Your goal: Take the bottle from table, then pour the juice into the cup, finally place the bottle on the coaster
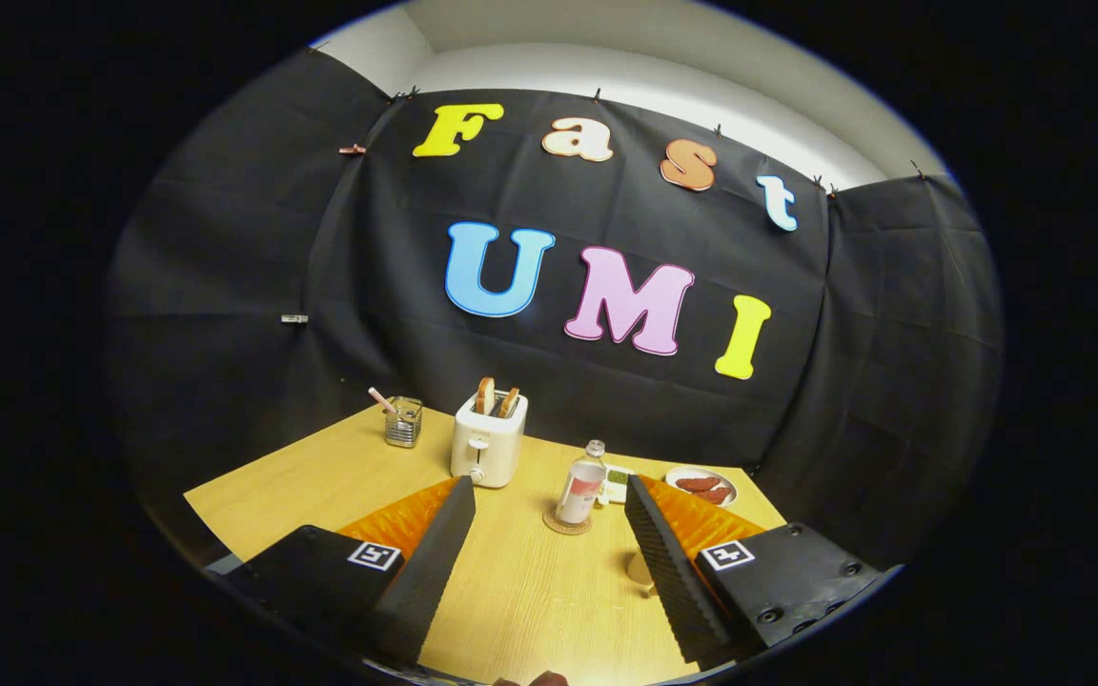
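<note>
1. Well, the wooden table (520, 591) was the largest thing before you, running from under the fingers to the black cloth wall.
2. You held the gripper (549, 495) raised above the table and angled down toward its far side, its two fingers spread wide apart with nothing between the pads.
3. A white toaster (487, 443) stood beyond the left finger, two slices of toast upright in its slots.
4. The bottle (582, 488) stood upright on the round coaster (566, 523), just ahead of the fingers and nearer the right one, clear of both.
5. A plate (701, 484) with reddish food lay past the right finger, near the wall.
6. A glass holder (403, 422) with a pink stick stood left of the toaster.
7. The cup (640, 570) sat just inside the right finger, partly hidden by it.
</note>
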`<action>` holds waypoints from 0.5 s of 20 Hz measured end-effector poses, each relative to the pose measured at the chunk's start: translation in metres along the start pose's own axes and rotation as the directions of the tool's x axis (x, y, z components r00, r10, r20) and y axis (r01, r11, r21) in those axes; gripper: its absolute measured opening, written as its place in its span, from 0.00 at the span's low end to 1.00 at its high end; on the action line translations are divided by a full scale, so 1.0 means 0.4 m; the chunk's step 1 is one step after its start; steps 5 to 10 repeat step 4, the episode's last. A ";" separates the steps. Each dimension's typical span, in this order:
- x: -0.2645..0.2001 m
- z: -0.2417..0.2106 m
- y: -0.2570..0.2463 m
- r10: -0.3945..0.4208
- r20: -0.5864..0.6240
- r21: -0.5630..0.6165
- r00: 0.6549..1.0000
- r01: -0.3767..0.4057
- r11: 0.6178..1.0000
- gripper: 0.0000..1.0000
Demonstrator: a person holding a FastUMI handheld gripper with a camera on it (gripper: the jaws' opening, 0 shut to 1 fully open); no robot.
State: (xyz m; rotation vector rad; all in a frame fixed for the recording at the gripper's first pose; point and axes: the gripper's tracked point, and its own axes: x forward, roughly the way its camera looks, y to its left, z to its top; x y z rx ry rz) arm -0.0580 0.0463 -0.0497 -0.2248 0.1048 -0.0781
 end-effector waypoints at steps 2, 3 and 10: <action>-0.007 -0.012 0.002 0.006 -0.011 0.007 1.000 -0.006 1.000 0.98; -0.012 -0.022 0.001 0.008 -0.018 0.011 1.000 -0.008 1.000 0.97; -0.015 -0.024 0.002 0.011 -0.021 0.014 1.000 -0.011 1.000 0.97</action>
